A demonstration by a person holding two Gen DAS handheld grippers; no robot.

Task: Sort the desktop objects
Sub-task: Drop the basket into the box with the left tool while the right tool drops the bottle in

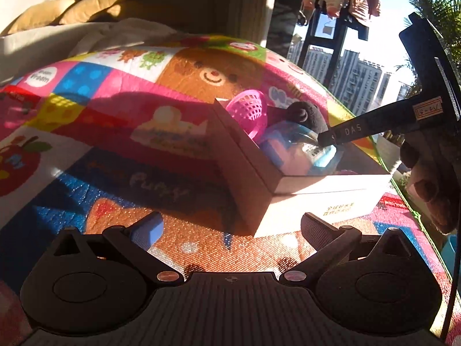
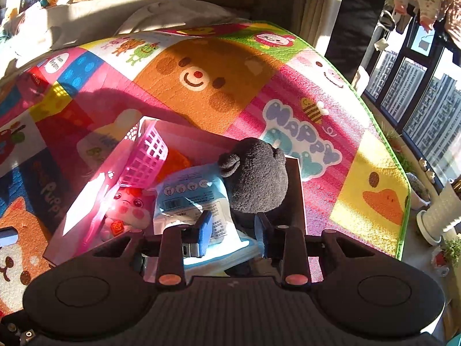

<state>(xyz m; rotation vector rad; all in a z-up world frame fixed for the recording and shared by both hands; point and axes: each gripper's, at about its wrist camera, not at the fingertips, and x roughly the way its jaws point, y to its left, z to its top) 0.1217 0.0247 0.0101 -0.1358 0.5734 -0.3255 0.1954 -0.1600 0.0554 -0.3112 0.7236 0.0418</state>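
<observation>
An open cardboard box (image 1: 288,190) stands on a colourful play mat (image 1: 121,132). It holds a pink mesh basket (image 1: 249,109), a dark plush toy (image 1: 306,115), a blue-white plastic packet (image 1: 291,147) and, in the right wrist view, a pink pig toy (image 2: 129,204). My left gripper (image 1: 230,227) is open and empty, low over the mat before the box. My right gripper (image 2: 234,230) is partly open just above the packet (image 2: 196,199), next to the plush toy (image 2: 256,173); its tip (image 1: 327,138) reaches into the box.
The mat's green edge (image 2: 400,173) runs along the right, with plant pots (image 2: 432,219) and a window (image 2: 417,92) beyond. Bedding and yellow pillows (image 1: 72,8) lie behind the mat.
</observation>
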